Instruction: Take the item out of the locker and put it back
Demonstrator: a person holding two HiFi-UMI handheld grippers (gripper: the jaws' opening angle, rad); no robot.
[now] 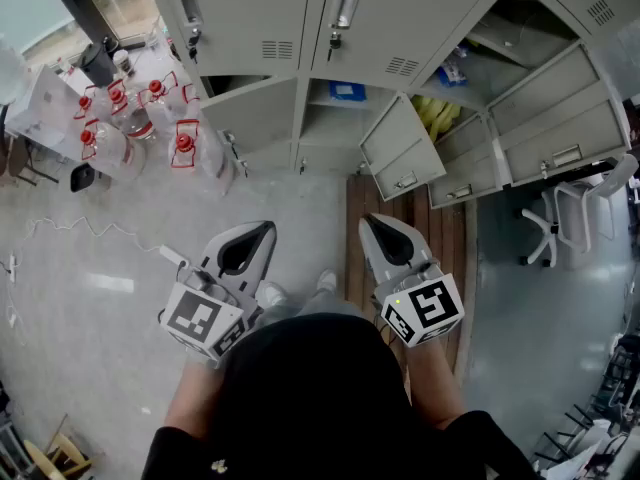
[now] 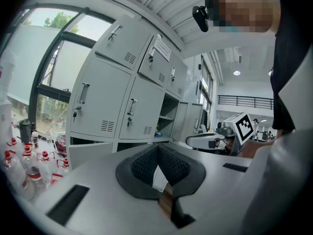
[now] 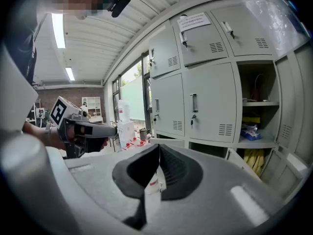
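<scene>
Tongs are both shut and empty. The left gripper (image 2: 158, 147) and right gripper (image 3: 159, 146) each have their pads pressed together with nothing between them. They are level with each other in front of the person, well apart from the lockers (image 1: 250, 28). A blue pack (image 1: 347, 91), perhaps the item meant, lies on a shelf in an open compartment of the middle column. Yellow stuff (image 1: 437, 116) sits in the open compartment just to its right. Red-capped bottles (image 1: 130, 118) stand on the floor at left, and a white chair (image 1: 560, 223) stands at right.
</scene>
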